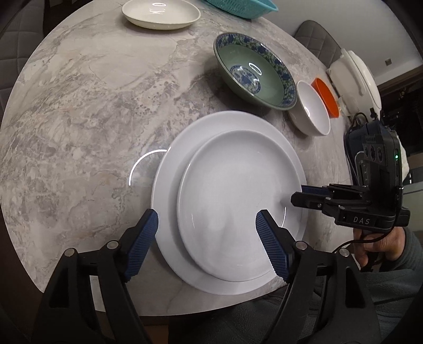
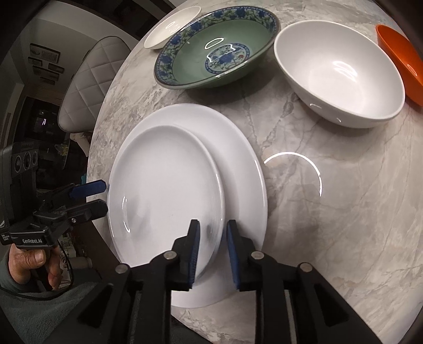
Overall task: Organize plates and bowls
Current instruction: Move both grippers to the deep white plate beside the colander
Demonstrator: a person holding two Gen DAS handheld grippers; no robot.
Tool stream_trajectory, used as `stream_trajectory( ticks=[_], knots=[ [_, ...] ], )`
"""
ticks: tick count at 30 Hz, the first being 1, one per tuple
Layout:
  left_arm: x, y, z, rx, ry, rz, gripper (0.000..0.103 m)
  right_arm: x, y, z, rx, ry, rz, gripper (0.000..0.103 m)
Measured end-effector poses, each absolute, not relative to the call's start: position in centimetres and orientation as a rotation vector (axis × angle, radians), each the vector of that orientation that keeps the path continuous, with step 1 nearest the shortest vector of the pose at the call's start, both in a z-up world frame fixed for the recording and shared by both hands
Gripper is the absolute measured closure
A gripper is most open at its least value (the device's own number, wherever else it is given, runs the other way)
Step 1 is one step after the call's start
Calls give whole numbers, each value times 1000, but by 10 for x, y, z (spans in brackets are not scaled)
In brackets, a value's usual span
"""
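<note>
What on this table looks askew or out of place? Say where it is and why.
The smaller white plate sits off-centre on the larger white plate, shifted toward the table edge rather than nested evenly. Nothing looks spilled or broken.

Dim overhead light, ring glare on table (image 1: 79, 111), fisheye-warped edges.

Round table (image 1: 79, 105) with a grey, veined marble-look top. Resting directly on it: 1 large white plate (image 1: 169, 211) near the front edge; 1 green bowl (image 1: 238, 60) with a blue floral rim; 1 plain white bowl (image 1: 314, 108) beside it; 1 orange bowl (image 1: 326, 96) just beyond; 1 shallow cream dish (image 1: 161, 13) and 1 teal basket (image 1: 243, 8) at the far edge.
</note>
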State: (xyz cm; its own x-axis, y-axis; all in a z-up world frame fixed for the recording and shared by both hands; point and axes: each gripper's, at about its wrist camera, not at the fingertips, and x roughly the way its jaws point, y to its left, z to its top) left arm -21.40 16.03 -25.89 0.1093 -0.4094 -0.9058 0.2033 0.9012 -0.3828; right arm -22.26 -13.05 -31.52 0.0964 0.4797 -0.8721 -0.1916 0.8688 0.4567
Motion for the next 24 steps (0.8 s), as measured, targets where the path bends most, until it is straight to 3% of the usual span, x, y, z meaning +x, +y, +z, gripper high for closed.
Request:
stream_trajectory(
  ticks=[2,5,6,7,9,14,16,18,24],
  knots=[
    [-206,172,-249,-237,1365,-462,28,-224,-134,-309,257,1376,508,59],
    [-180,200,-233,-392,1319,-487,28,-223,-145,-290,271,1327,528,59],
    [-168,210,-228,-440,1295,-492,22,-219,-151,-280,305,1301,542,57],
    [-155,217,-223,-469,1274,-490,10,-213,-158,-270,340,1271,553,56],
    [-128,230,-213,-494,1243,-492,0,-193,-174,-244,400,1190,563,45],
    [-57,258,-191,-464,1159,-429,0,-120,-202,-182,514,1023,588,19],
    [-30,264,-186,-442,1129,-381,0,-86,-201,-166,556,995,619,14],
    [0,267,-188,-460,1132,-369,0,-52,-196,-157,571,983,639,0],
    [77,255,-224,-423,1184,-302,0,36,-139,-181,509,1040,660,0]
  ],
)
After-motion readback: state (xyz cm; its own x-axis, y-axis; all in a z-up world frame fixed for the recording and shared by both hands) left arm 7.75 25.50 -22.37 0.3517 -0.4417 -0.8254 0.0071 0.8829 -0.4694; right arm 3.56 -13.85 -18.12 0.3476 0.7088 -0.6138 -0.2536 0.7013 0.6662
